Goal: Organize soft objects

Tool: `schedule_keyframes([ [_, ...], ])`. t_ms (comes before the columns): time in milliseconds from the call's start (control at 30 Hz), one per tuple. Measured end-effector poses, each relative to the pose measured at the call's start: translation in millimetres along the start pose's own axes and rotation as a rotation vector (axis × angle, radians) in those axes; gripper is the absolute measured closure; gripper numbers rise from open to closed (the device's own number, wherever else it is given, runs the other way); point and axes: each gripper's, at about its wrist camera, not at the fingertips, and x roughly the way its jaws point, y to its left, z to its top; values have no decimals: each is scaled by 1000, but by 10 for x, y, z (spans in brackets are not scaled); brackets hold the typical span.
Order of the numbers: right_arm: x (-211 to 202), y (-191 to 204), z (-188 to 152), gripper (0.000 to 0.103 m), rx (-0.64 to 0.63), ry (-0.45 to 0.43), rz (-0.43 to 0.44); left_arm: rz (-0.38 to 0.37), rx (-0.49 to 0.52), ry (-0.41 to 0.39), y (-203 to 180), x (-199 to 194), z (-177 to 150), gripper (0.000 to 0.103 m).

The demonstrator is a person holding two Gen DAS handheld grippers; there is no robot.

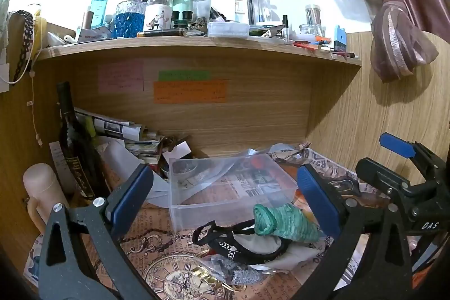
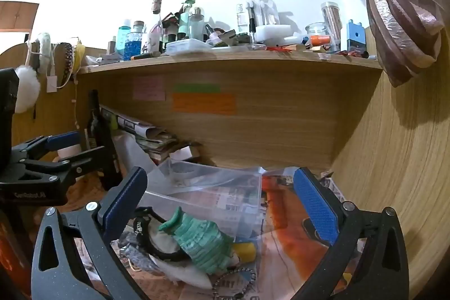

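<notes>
A green rolled soft bundle (image 1: 284,224) (image 2: 199,241) lies on the paper-covered desk, on top of a pale cloth piece with black straps (image 1: 242,241) (image 2: 166,246). Just behind them stands a clear plastic box (image 1: 180,204) (image 2: 202,196). A grey knitted band (image 1: 244,276) and a yellow soft piece (image 2: 244,248) lie close by. My left gripper (image 1: 225,200) hovers open above the pile, with nothing pressed between its blue pads. My right gripper (image 2: 219,204) is open too, beside it to the right, above the same pile.
A dark wine bottle (image 1: 76,159), a beige flask (image 1: 42,187) and stacked papers (image 1: 121,128) crowd the back left. The wooden shelf (image 1: 197,45) overhead carries several bottles and jars. A tied curtain (image 1: 399,41) hangs at the right, by the wood wall.
</notes>
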Motion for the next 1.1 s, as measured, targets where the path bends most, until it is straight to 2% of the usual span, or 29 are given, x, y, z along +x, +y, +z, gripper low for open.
schedule_keyframes([
  [267,-19,20,2,0,7,-8,-20,1,7,0,-18,-26,-17,0],
  [300,-18,80,24,0,0,4,8,0,8,0,-21,-27,-18,0],
  [1100,-12,31,-14,0,25,1,14,3,7,-6,-19,-15,15,0],
])
